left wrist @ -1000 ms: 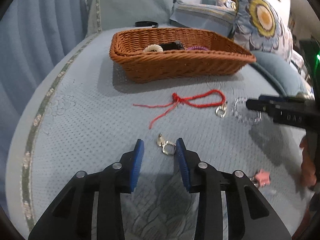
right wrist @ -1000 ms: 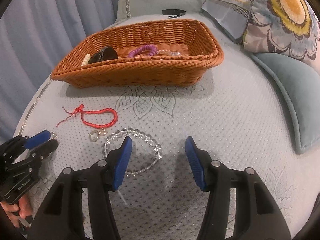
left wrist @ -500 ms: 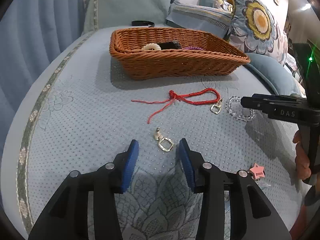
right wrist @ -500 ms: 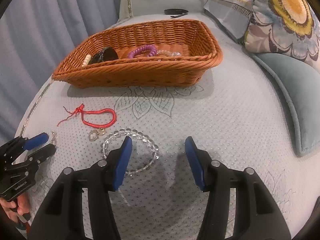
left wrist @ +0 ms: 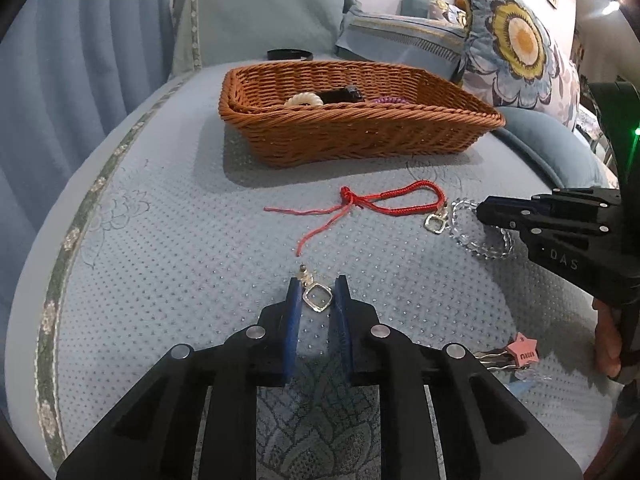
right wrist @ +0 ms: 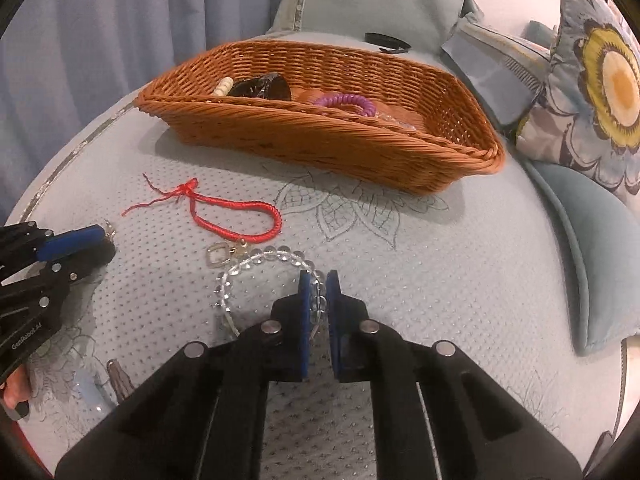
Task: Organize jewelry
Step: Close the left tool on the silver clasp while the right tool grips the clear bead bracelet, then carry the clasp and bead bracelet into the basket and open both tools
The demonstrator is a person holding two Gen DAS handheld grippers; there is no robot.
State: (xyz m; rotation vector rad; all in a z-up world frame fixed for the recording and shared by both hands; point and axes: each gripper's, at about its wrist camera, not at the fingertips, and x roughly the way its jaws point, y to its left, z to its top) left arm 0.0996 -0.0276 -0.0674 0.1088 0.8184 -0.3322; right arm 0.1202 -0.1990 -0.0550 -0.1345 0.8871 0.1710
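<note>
Both tools have narrowed sharply since a second ago, when each stood wide apart over its piece. On the bed point(left wrist: 168, 248), the wicker basket point(left wrist: 360, 136) lies ahead of both tools, already holding several pieces (a cream ring, a purple coil, something dark). The red cord bracelet point(left wrist: 400, 200) sits untouched on the bed between basket and tools. The right tool point(right wrist: 318, 280) is nearly closed across one side of the clear bead bracelet point(right wrist: 256, 262), whose loop spreads leftward from the pads. The left tool point(left wrist: 318, 292) brackets the small metal earring point(left wrist: 318, 298), long axis running forward between the pads; whether they actually pinch it is hard to tell. The basket lies straight ahead, the right tool seemingly nearer.
</note>
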